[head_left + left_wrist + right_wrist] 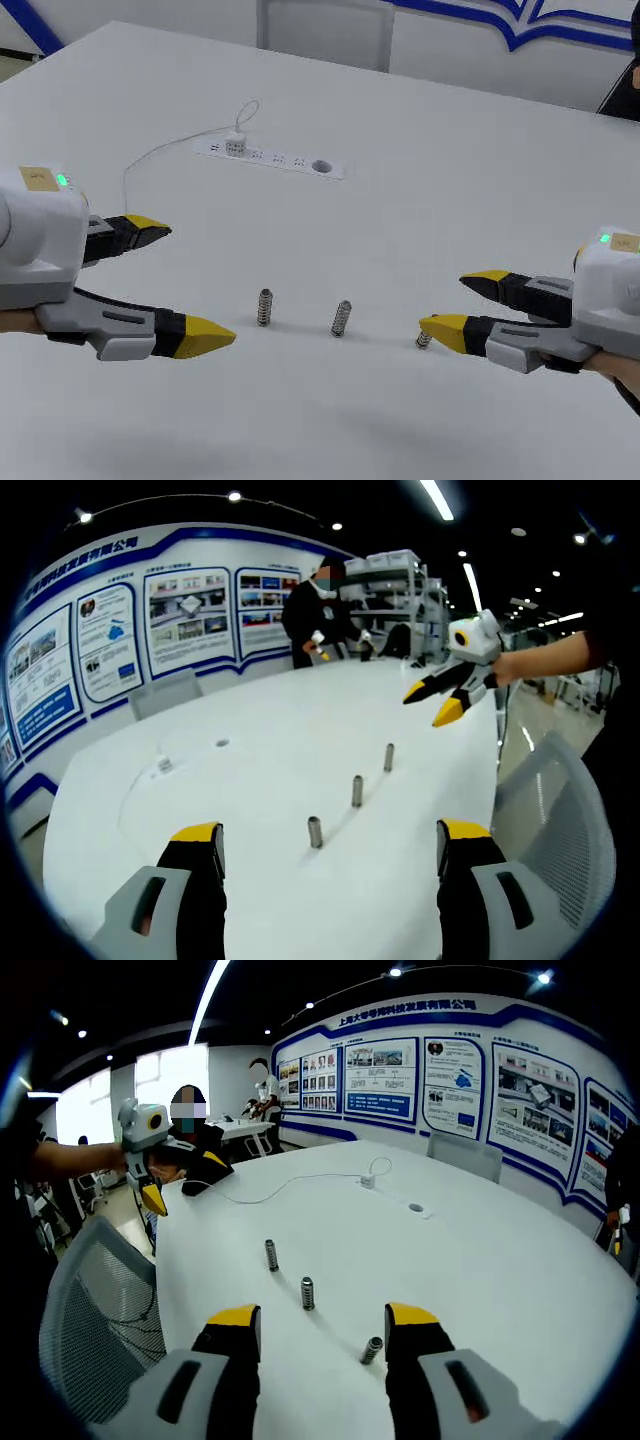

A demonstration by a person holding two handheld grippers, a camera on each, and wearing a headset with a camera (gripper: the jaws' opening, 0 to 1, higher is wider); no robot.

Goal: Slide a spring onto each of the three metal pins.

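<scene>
Three small metal pins stand in a row on the white table (420,170). The left pin (264,306) (315,832) (270,1254), the middle pin (341,318) (356,791) (307,1293) and the right pin (424,340) (388,757) (372,1349) each look wrapped in a coiled spring. The right one sits lower and a little tilted. My left gripper (185,285) (330,832) (160,1175) is open, left of the row and apart from it. My right gripper (462,302) (323,1316) (440,695) is open, with its near fingertip (440,326) close beside the right pin.
A white power strip (270,158) with a plug and a thin cable (160,150) lies further back on the table. A grey mesh chair (95,1310) (560,810) stands at the table's near edge. A person (320,610) is at the far end.
</scene>
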